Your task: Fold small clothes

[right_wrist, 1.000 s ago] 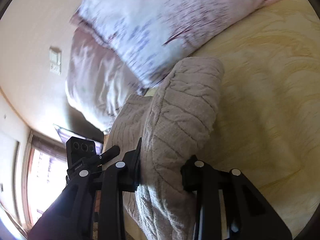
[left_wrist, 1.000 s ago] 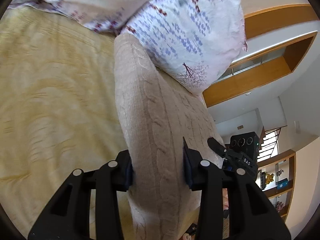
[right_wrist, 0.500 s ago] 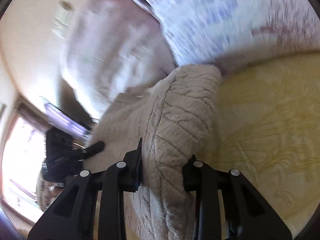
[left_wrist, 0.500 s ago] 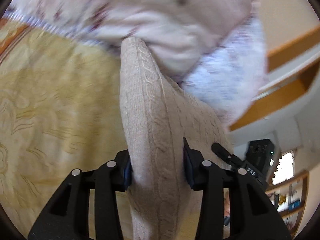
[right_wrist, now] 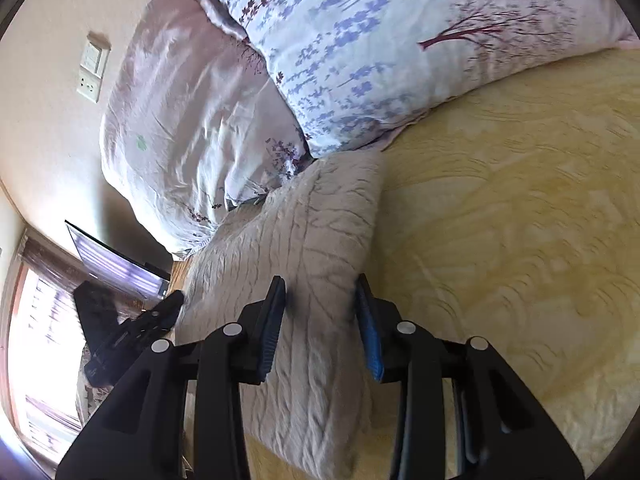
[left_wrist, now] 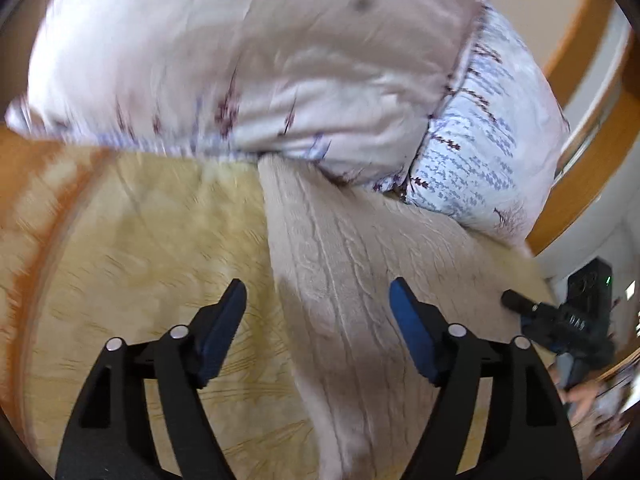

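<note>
Beige cable-knit sweater (left_wrist: 360,280): folded into a long band, lying flat on the yellow patterned bedspread (left_wrist: 140,240), far end against the pale floral pillows (left_wrist: 280,80).

Change noted: half a second ago both tools pinched a raised ridge of the knit; now both have let go and the fabric lies settled. Judged meaning: this fold is laid down, and the next step is a fresh grasp or a smoothing pass.

Left gripper (left_wrist: 318,332): fingers spread wide, blue pads clear of the cloth, one over the bedspread, the other above the knit; holds nothing.

Right gripper (right_wrist: 320,320): parted less widely, straddling the near edge of the sweater (right_wrist: 312,240); pads sit just beside the cloth, contact uncertain, no pinch evident.

Surroundings: cream wall with a white switch plate (right_wrist: 94,68); orange wooden trim (left_wrist: 580,80) beyond the pillows.
</note>
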Demonstrator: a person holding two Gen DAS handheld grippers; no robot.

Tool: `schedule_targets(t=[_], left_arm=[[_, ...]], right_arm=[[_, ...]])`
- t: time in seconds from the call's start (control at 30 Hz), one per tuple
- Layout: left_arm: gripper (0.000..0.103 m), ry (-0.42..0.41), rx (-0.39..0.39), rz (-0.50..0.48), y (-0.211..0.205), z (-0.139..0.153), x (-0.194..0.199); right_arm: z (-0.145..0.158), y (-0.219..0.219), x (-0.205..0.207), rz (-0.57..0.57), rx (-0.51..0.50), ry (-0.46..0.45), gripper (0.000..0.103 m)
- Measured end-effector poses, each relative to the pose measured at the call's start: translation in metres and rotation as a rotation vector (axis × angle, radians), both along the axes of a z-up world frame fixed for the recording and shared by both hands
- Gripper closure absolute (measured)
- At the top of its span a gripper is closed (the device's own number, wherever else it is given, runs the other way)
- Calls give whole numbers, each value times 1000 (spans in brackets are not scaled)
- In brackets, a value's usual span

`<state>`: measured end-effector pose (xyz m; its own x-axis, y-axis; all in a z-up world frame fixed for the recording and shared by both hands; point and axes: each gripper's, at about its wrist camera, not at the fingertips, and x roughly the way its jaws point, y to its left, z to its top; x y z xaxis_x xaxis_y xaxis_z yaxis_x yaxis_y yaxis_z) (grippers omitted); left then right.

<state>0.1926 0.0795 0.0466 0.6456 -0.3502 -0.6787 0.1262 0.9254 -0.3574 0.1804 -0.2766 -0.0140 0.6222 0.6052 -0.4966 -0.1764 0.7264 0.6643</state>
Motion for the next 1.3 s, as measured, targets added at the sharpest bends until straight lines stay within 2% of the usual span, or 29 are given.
schedule_targets(t=[0.1,0.17,0.3,0.43,0.5,0.57,0.6,0.67,0.77,0.83,0.93,1.0,1.2,1.3], left_arm=[[27,-13,59,-3,-7,6,-8],[27,-9,81,-2,-10,5,-9],[27,17,90,3,-16,-2,-8],[25,17,79,5,-15,-3,-15],[25,12,81,5,-14,-2,-20],[25,0,102,13,-12,1,-29],[25,-4,108,14,-11,1,-32],[25,-10,125,13,-9,0,-42],[25,-5,145,16,-8,-4,-51],[25,8,152,19,-7,-9,-55],[24,21,157,26,-5,-17,-56],[24,28,183,34,-6,-22,-56],[21,16,301,51,-21,-31,-53],[19,10,280,66,-17,-30,-56]], right_arm=[[1,-2,-7,-29,-5,-25,68],[-1,-1,-8,-28,-1,-37,89],[1,8,-5,-104,-124,-54,93],[-10,11,11,-172,-182,6,93],[-11,16,13,-168,-220,18,93],[-1,17,2,-168,-257,-14,91],[4,16,-6,-178,-261,-35,88],[14,15,-22,-192,-271,-73,73],[28,23,-57,-148,-274,-180,73],[30,36,-68,-99,-305,-215,73],[21,58,-70,-45,-399,-200,73],[6,71,-62,-50,-505,-135,73],[-6,97,-65,-155,-707,-173,69],[-2,93,-72,-160,-685,-187,65]])
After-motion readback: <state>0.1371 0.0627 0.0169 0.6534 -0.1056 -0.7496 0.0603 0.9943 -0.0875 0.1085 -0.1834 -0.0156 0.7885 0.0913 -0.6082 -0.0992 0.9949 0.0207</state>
